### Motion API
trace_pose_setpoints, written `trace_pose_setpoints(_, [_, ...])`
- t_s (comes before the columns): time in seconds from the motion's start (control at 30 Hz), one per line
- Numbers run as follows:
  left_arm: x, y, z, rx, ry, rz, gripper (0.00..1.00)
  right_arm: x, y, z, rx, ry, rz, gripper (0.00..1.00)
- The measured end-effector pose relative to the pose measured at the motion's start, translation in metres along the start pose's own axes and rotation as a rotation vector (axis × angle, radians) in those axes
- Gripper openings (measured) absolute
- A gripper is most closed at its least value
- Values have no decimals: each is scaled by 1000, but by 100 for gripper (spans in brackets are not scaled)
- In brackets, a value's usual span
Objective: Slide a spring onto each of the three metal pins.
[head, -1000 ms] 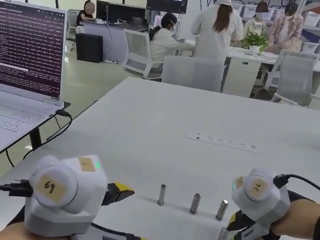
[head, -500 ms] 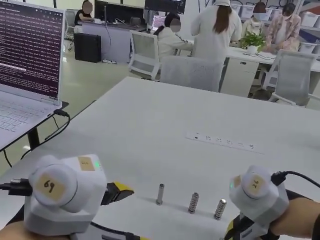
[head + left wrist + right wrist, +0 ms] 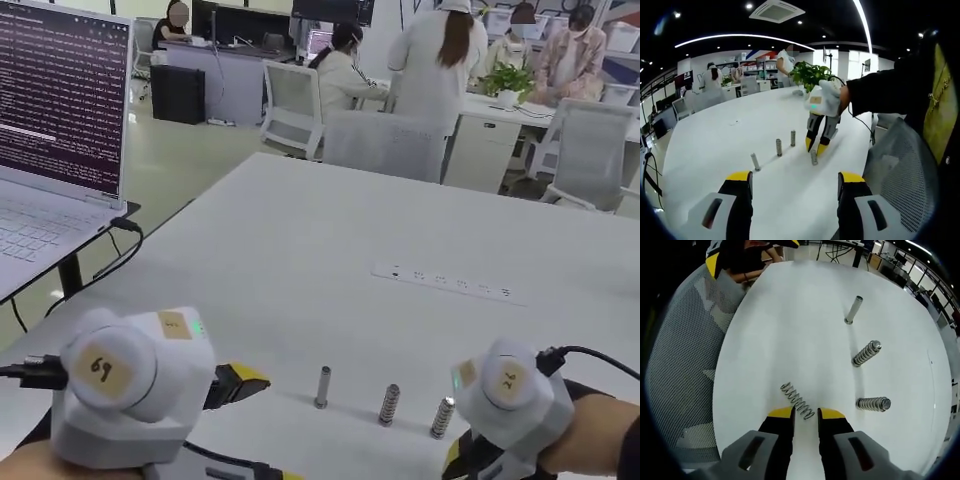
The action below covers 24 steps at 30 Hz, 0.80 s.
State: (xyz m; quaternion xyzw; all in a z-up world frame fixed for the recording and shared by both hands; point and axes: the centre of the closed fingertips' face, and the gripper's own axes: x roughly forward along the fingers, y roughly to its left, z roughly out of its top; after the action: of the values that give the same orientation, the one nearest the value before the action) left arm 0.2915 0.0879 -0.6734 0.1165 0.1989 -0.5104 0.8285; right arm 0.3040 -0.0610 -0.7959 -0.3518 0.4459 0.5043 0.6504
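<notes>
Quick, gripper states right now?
Left gripper: open, empty.
Right gripper: open, jaws narrowly astride one end of the loose spring, not clamped.

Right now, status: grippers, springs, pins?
Left gripper open, empty. Right gripper open, tips straddling one end of the loose spring lying on the table. Two sprung pins; third pin bare. Nothing in the way.

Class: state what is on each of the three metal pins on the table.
Springs sit over two pins, hiding their shafts; the third pin is bare.
</notes>
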Motion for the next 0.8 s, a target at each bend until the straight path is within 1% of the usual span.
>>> trace_pose_setpoints(0.13, [0, 0, 0, 1, 0, -1, 65, 3, 1, -1, -6, 7, 3, 12])
trace_pose_setpoints(0.27, [0, 0, 0, -1, -1, -1, 65, 2, 3, -2, -9, 10, 9, 13])
trace_pose_setpoints(0.37, [1, -1, 0, -1, -2, -2, 65, 3, 4, -2, -34, 21, 5, 12])
trace_pose_setpoints(0.4, [1, -1, 0, -1, -2, -2, 65, 3, 5, -2, -40, 24, 6, 10])
trace_pose_setpoints(0.43, [1, -1, 0, -1, -2, -2, 65, 3, 6, -3, -46, 30, 12, 10])
trace_pose_setpoints(0.5, [1, -2, 0, -1, -3, -5, 65, 4, 5, -2, -60, 36, 7, 10])
trace_pose_setpoints(0.7, [1, -3, -1, 2, 0, -10, 64, 3, 8, 1, -65, 35, 17, 9])
trace_pose_setpoints(0.8, [2, -4, -1, 3, 0, -13, 64, -1, 8, 4, -68, 35, 16, 9])
